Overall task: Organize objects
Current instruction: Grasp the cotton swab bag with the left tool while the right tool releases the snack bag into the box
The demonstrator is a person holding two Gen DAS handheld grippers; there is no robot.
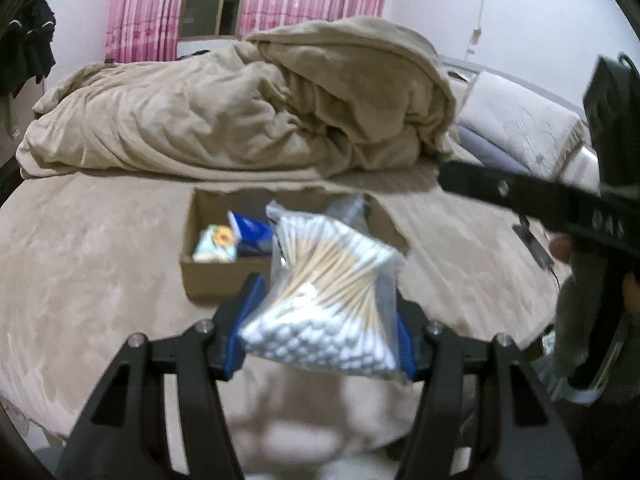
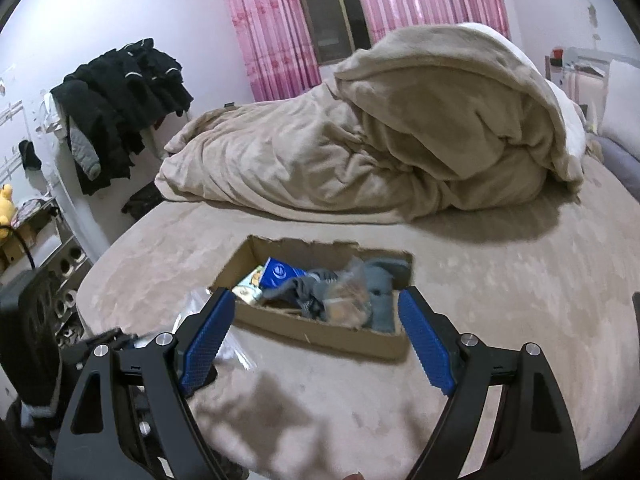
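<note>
**A Bag of Cotton Swabs Is Held Over the Bed, Near the Box**

The left gripper (image 1: pixel 320 312) is closed on a clear bag of cotton swabs (image 1: pixel 320 292). The bag is pinched from both sides by the blue pads (image 1: pixel 244 320), so it is kept up off the bed (image 1: pixel 80 264). It is gripped near its lower half, with the white tips bunched at the bottom and the wooden sticks fanned out above. It is probably held this way so it can be carried to the box without spilling.

The right gripper (image 2: pixel 316 336) is spread wide and nothing is held in it. It is pointed at the cardboard box (image 2: pixel 320 336), which sits on the bed just ahead of it. Perhaps it is kept free so the box can be steadied (that is only a guess).

The box is already partly filled. A blue packet (image 2: pixel 280 274) and a small printed packet (image 2: pixel 250 286) lie at its left end, and grey cloth (image 2: pixel 380 292) with a crumpled clear bag (image 2: pixel 348 292) lies at its right end. Little room is left, so the swabs may have to be laid on top.

A big beige blanket (image 2: pixel 360 152) is heaped behind the box, well apart from it. Dark clothes (image 2: pixel 120 100) are hung by the wall, and pink curtains (image 2: pixel 264 20) hang at the window. Nothing is seen between the bag and the box.
</note>
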